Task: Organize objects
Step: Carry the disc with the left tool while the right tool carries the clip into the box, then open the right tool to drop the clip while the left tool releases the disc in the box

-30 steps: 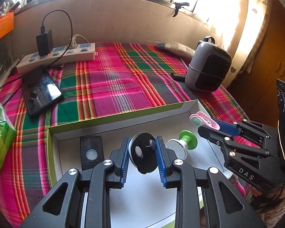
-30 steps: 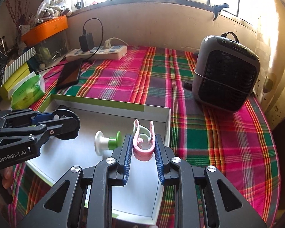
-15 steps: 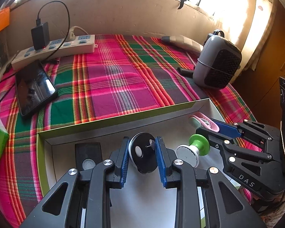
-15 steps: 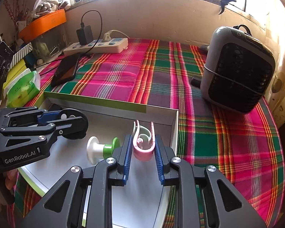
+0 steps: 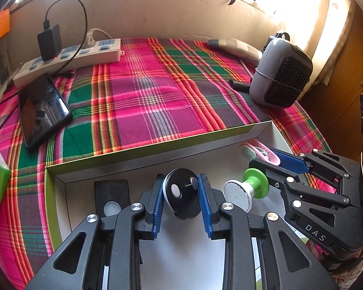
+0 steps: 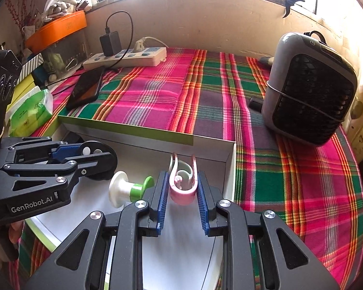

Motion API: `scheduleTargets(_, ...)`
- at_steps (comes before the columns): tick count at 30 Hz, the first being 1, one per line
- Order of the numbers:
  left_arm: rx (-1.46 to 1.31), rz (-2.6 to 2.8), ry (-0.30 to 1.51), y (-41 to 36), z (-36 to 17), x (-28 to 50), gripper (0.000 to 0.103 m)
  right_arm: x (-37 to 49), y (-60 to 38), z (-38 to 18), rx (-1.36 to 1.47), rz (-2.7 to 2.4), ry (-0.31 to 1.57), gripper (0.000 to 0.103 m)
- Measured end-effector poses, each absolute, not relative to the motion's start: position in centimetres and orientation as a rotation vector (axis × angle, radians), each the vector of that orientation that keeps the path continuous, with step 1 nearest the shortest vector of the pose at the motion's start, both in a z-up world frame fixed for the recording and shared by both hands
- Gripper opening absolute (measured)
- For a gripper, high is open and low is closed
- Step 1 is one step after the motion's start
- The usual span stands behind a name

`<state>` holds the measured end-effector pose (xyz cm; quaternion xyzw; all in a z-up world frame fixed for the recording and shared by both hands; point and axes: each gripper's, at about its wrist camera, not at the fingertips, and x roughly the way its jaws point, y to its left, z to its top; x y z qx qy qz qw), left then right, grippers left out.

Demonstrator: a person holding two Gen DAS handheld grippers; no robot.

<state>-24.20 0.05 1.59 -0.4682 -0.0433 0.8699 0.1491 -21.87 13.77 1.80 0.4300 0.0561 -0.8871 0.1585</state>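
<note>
We see the left gripper [image 5: 181, 193] clamped on a black round disc [image 5: 182, 199] and the right gripper [image 6: 182, 188] clamped on a pink clip [image 6: 182, 186], both over the white box [image 5: 157, 155], 1 green-white spool [image 5: 248, 188] lying between them.

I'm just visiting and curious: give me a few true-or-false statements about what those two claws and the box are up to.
1. The left gripper is clamped on a black disc. True.
2. The right gripper is empty. False: it grips a pink clip.
3. The green-and-white spool lies inside the box. True.
4. The phone lies inside the box. False: it lies on the plaid cloth.
</note>
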Motion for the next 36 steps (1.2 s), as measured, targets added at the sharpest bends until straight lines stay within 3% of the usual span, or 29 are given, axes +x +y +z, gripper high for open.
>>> scheduleTargets(19, -1.340, 2.504, -0.150, -0.1, 1.9, -24.1, 0.033, -21.9, 13.8, 1.8, 1.235, -2.549, 0.146, 0.025)
scheduleTargets(24, -1.329, 2.510, -0.163, -0.1, 2.2, -23.7, 0.033, -21.7, 14.0, 2.1, 1.222, -2.565, 0.134, 0.034)
scheduleTargets(36, -1.286, 2.543, -0.162, -0.3, 3.6, -21.9, 0.034, -20.4, 14.4, 3.3, 1.191, -2.587, 0.112, 0.036)
